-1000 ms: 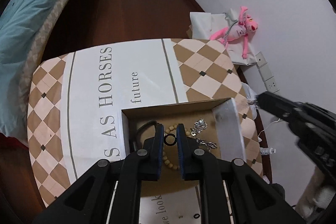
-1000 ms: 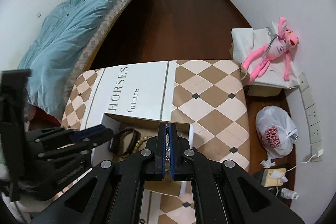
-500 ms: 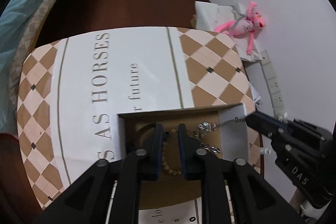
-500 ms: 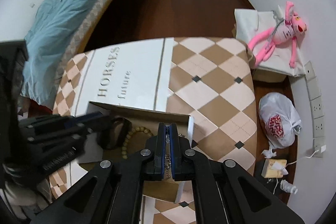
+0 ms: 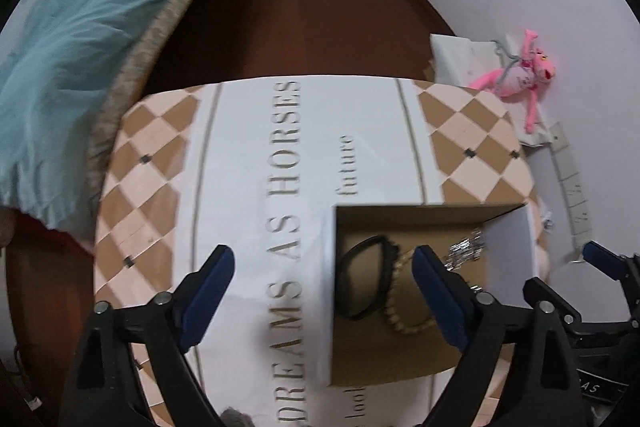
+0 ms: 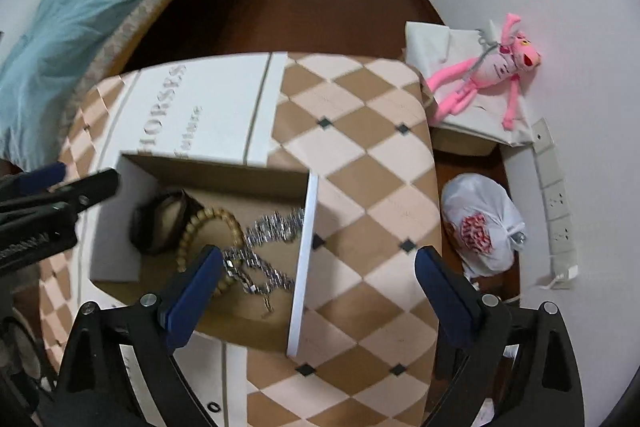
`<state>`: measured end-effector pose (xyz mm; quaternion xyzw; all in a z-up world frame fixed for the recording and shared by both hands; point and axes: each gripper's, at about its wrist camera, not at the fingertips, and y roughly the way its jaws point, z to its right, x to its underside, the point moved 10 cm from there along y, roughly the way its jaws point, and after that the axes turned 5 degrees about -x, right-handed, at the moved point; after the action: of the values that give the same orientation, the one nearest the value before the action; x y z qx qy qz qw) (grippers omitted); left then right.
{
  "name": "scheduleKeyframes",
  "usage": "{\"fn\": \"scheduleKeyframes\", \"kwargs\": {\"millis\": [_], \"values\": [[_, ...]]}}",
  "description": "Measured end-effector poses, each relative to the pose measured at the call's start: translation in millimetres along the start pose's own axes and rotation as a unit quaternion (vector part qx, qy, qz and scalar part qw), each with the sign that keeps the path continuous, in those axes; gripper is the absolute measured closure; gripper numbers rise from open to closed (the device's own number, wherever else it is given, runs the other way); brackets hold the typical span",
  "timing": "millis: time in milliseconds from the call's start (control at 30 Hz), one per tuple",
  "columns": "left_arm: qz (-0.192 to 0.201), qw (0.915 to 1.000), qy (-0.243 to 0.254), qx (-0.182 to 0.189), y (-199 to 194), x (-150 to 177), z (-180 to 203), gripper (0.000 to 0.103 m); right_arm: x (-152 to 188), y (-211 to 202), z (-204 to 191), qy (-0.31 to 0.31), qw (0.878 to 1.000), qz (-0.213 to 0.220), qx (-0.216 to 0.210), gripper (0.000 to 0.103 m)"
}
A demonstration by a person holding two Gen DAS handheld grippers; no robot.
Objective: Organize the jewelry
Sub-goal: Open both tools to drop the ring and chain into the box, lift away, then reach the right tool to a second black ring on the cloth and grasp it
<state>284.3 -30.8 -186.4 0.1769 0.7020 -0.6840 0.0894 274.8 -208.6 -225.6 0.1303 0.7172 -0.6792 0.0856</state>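
Note:
An open cardboard box [image 5: 420, 217] [image 6: 304, 259] sits on the checked tablecloth [image 5: 248, 187] [image 6: 360, 155]. Inside lie a black band [image 5: 362, 283] [image 6: 160, 223], a wooden bead bracelet [image 5: 400, 311] [image 6: 212, 227] and a silver chain [image 5: 466, 249] [image 6: 264, 247]. My left gripper [image 5: 324, 287] hangs over the box's left wall, jaws opening wide, nothing gripped; it also shows at the left edge [image 6: 60, 183]. My right gripper [image 6: 320, 291] hovers over the box's right wall, jaws opening wide, with nothing in its grip; its tip shows at the right [image 5: 600, 259].
A bed with a blue blanket [image 5: 60, 47] stands left of the table. By the right wall are a pink plush toy [image 6: 492, 67], a white plastic bag [image 6: 480, 227] and a socket strip [image 6: 556, 195]. A small black ring [image 6: 214, 407] lies on the cloth near the front.
Both grippers went from shut to wide open. The silver chain that stretched from the right gripper's tip now lies in the box. The left gripper has shifted left over the box wall.

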Motion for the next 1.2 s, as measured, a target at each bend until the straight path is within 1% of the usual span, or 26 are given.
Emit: {"fn": "scheduleKeyframes", "kwargs": {"millis": [233,333,467,600,667,900,967,1100,1200], "values": [[0.002,0.9997,-0.001,-0.022,2,30,-9,0.007,30,10,-1,0.020,1.000,-0.008,-0.002,0.003],[0.003,0.9996,-0.001,-0.028,0,38,-9,0.007,36,6,-2,0.024,1.000,-0.001,0.003,0.003],[0.019,0.9995,-0.002,-0.027,-14,46,-8,0.007,39,-6,0,0.030,0.999,0.014,0.009,0.003],[0.045,0.9987,-0.006,-0.022,-37,51,-6,0.007,41,-31,0,0.031,0.998,0.043,0.015,0.003],[0.061,0.9977,-0.004,-0.027,-50,51,-6,0.007,42,-43,0,0.031,0.998,0.057,0.020,0.003],[0.113,0.9930,-0.012,-0.032,-101,57,-5,0.007,48,-102,-3,0.031,0.992,0.117,0.026,0.003],[0.124,0.9917,-0.015,-0.032,-113,59,-5,0.007,49,-117,-3,0.028,0.990,0.134,0.032,0.003],[0.142,0.9894,-0.018,-0.025,-138,65,-4,0.007,56,-145,-5,0.031,0.986,0.159,0.030,0.003],[0.151,0.9882,-0.017,-0.022,-151,70,-3,0.007,61,-157,-6,0.034,0.985,0.167,0.025,0.003]]}}
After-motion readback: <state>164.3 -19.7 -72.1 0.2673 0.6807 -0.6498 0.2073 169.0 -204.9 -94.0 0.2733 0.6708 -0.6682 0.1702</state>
